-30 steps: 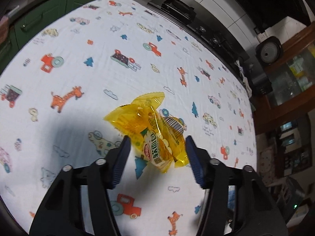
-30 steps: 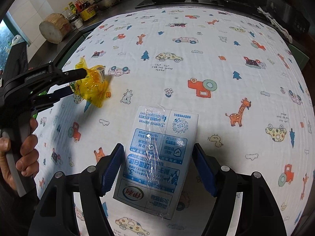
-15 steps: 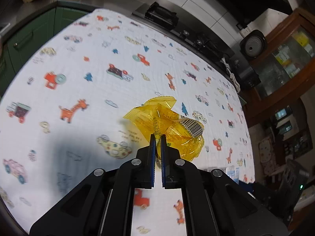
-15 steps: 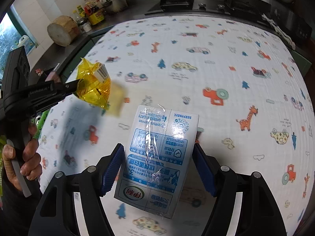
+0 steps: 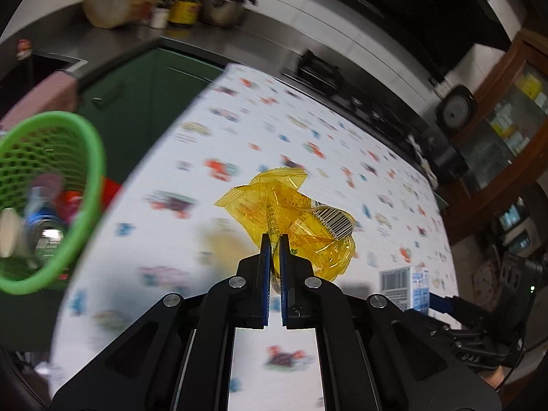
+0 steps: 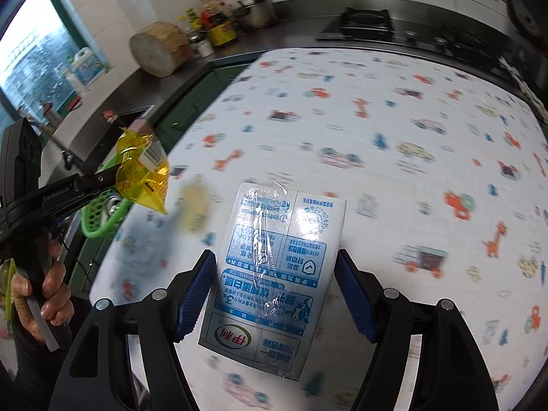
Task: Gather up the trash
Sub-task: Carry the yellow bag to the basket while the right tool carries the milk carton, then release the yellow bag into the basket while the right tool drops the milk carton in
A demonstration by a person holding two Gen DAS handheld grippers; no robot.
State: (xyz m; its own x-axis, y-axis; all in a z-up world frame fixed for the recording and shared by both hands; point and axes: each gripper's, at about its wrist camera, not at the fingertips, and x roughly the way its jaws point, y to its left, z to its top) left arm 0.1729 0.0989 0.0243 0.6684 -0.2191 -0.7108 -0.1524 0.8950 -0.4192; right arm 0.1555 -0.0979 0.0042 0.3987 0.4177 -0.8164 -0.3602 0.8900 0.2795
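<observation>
A crumpled yellow wrapper [image 5: 291, 205] hangs in the air over the table, and my left gripper [image 5: 274, 239] is shut on its lower fold. In the right wrist view the same wrapper [image 6: 140, 178] sits at the tip of the left gripper [image 6: 113, 176], just above a green mesh basket [image 6: 102, 229]. That basket [image 5: 97, 157] stands past the table's left edge with several pieces of rubbish inside. My right gripper [image 6: 275, 257] is shut on a blue-and-white milk carton [image 6: 274, 274], lifted off the cloth, its pads pressing both sides.
The table wears a white cloth with cartoon prints [image 6: 411, 137]. Behind it runs a steel counter with a round wooden block [image 6: 157, 51], jars, a pot and a gas hob [image 6: 363, 20]. A person's hand [image 6: 41, 294] grips the left tool's handle.
The left jaws closed on the yellow wrapper and carried it up and leftward to the green basket. The right gripper rose with the milk carton and also shifted left.
</observation>
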